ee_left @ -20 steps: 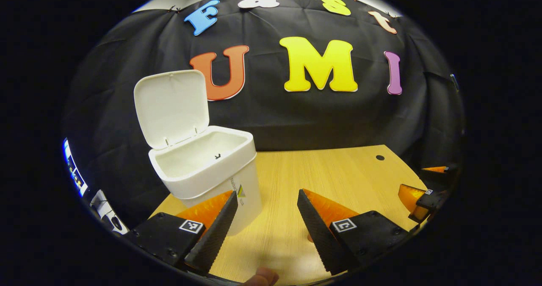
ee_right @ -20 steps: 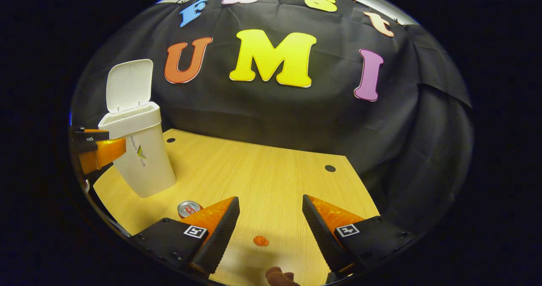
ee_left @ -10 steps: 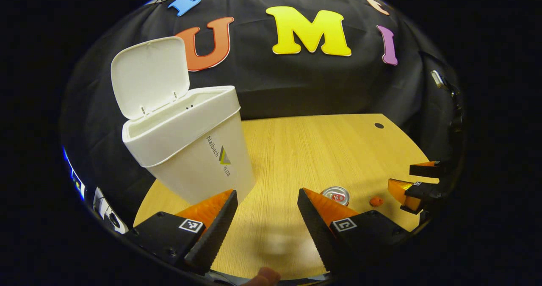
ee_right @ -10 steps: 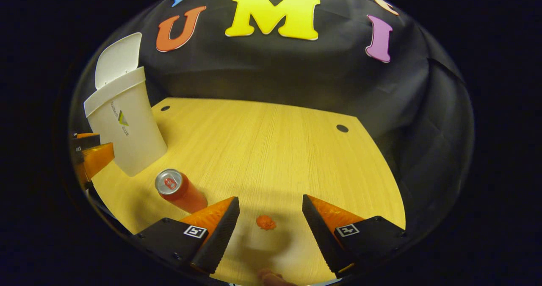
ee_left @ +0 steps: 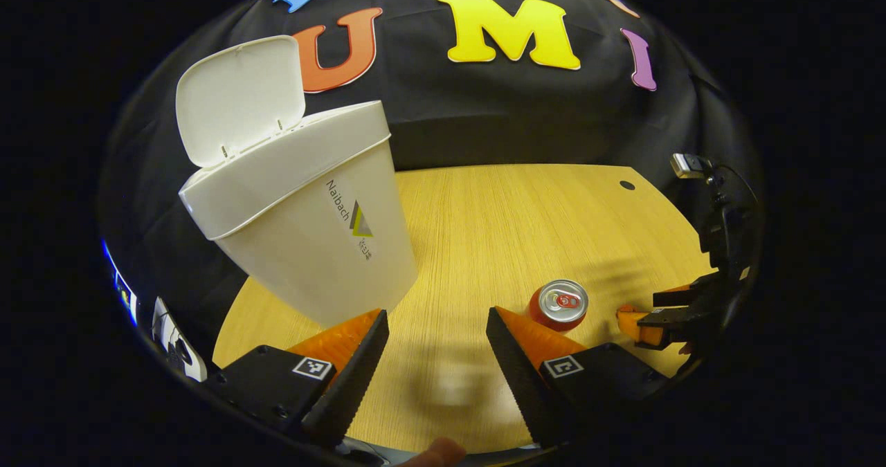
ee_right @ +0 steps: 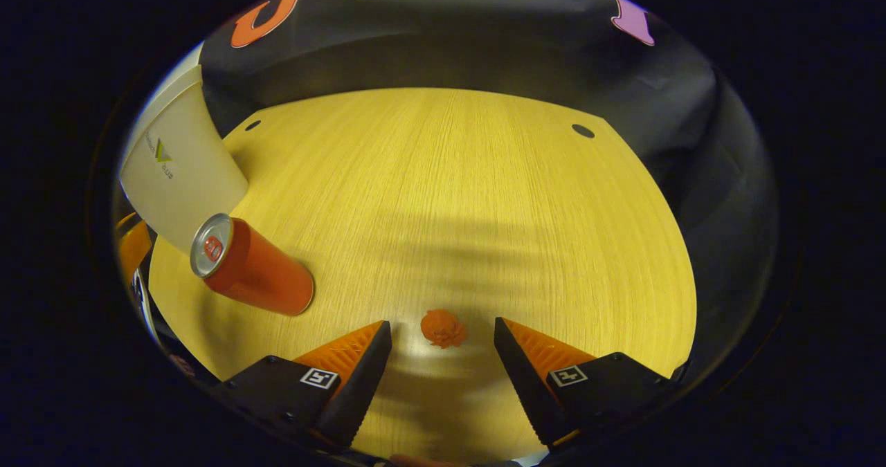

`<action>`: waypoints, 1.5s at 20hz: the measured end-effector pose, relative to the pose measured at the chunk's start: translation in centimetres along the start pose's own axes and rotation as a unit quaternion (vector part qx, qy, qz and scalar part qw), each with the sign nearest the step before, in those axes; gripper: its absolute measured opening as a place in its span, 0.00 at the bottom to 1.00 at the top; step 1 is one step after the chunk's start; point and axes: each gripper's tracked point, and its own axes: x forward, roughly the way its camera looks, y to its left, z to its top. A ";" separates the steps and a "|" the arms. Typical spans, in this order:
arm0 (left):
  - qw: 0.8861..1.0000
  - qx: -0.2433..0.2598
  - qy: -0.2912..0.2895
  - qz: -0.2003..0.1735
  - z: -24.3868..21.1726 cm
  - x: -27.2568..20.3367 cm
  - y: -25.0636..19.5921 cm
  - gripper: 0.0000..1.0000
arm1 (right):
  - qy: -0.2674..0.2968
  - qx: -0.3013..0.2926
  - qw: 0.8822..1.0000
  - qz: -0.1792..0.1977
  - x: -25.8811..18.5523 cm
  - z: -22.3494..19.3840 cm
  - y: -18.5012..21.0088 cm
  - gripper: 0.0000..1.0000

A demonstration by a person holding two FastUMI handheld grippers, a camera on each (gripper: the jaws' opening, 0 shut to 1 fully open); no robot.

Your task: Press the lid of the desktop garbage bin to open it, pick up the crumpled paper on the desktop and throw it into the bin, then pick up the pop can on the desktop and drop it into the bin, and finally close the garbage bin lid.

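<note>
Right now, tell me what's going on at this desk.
A person is clearing a wooden desk with two handheld grippers. The white bin stands with its lid open. The right gripper, fingers apart, is down over the crumpled paper, which lies between its fingers, not yet gripped. The pop can stands upright nearby. The left gripper hangs open beside the bin, holding nothing.

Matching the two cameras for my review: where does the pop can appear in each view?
Left gripper view: pop can lower right, upright, just beyond the left gripper.
Right gripper view: pop can at left, near the bin's base.
Shared landmark: the white garbage bin.
</note>
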 end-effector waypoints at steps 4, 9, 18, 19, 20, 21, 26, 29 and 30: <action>1.000 -0.004 0.003 0.006 -0.2 0.3 0.7 0.95 | 0.019 -0.004 1.000 0.007 0.4 -0.6 0.4 0.81; 1.000 -0.013 -0.004 -0.004 -0.3 0.0 0.7 0.94 | 0.026 -0.011 1.000 -0.003 1.2 -0.3 0.3 0.72; 1.000 -0.006 -0.001 0.000 -0.9 -1.2 1.2 0.94 | 0.061 -0.006 0.998 -0.004 1.9 -0.5 0.0 0.43; 1.000 -0.004 -0.001 -0.002 -1.0 -1.4 1.1 0.94 | 0.063 -0.013 0.998 -0.004 1.7 -0.6 0.1 0.32; 1.000 -0.001 -0.001 -0.002 -1.1 -1.6 1.1 0.94 | 0.060 -0.024 0.998 -0.003 1.5 -0.4 0.1 0.31; 1.000 0.002 -0.001 -0.001 -1.1 -1.7 1.2 0.94 | 0.060 -0.032 0.998 -0.004 1.6 -0.5 0.0 0.31; 1.000 0.014 -0.003 -0.008 -1.4 -2.4 1.0 0.94 | 0.044 -0.028 0.999 -0.010 -0.5 0.4 -0.6 0.23; 1.000 0.026 0.000 -0.017 -2.0 -2.5 0.4 0.95 | 0.024 -0.016 0.999 -0.016 -3.1 1.6 -2.0 0.24; 0.999 0.030 0.000 -0.022 -2.1 -2.5 0.1 0.95 | 0.020 -0.011 1.000 -0.018 -4.2 2.1 -2.3 0.24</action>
